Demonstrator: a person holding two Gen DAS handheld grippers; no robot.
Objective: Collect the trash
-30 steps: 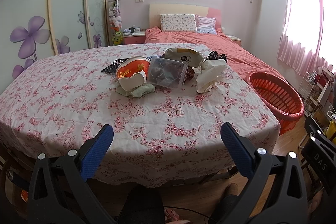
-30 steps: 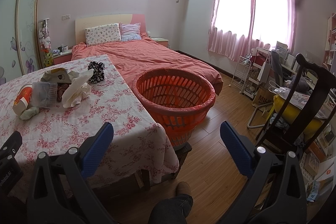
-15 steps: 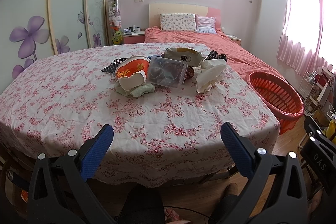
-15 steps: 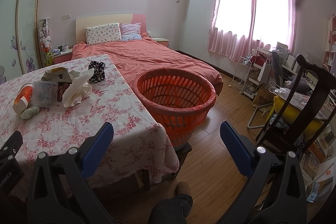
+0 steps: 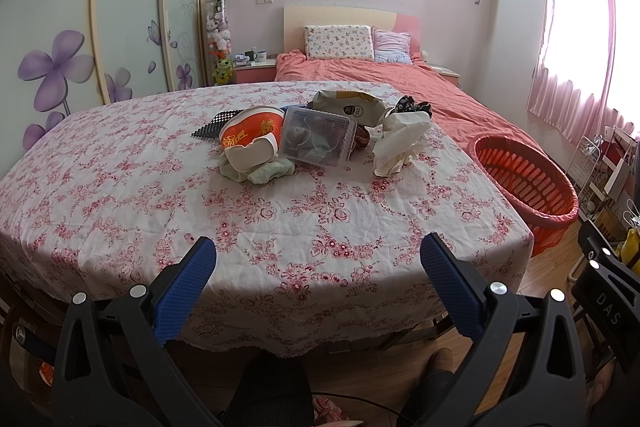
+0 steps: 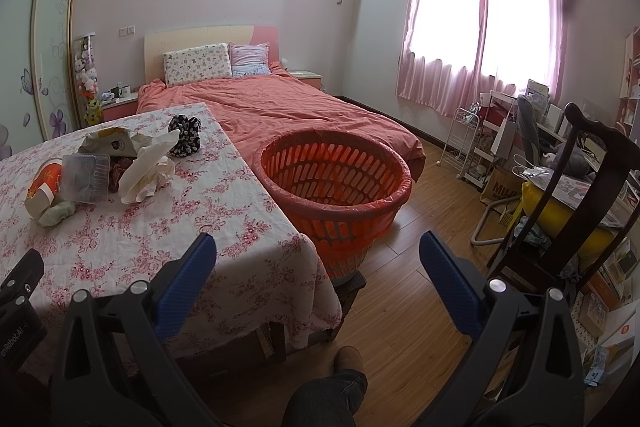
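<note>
A pile of trash lies on the far middle of the floral tablecloth [image 5: 168,195]: a red paper bowl [image 5: 248,133], a clear plastic box [image 5: 318,141], a beige snack bag [image 5: 348,107], crumpled white paper [image 5: 400,147], a green rag [image 5: 264,173] and a dark floral cloth [image 5: 412,103]. The pile also shows in the right wrist view, with the box [image 6: 86,177] and the paper [image 6: 148,171]. An orange basket [image 6: 336,183] stands on a stool right of the table. My left gripper [image 5: 318,269] is open and empty at the table's near edge. My right gripper [image 6: 318,267] is open and empty over the table's right corner.
A bed with a coral cover [image 6: 288,107] lies behind the table. A dark wooden chair [image 6: 568,203] and a cluttered desk [image 6: 536,131] stand at the right. A wardrobe with flower doors [image 5: 60,39] lines the left wall. The person's legs [image 6: 332,391] are below.
The left view has barely shifted. The right gripper has drifted slightly, so the basket and table sit a little further right in its view. Both grippers stay open.
</note>
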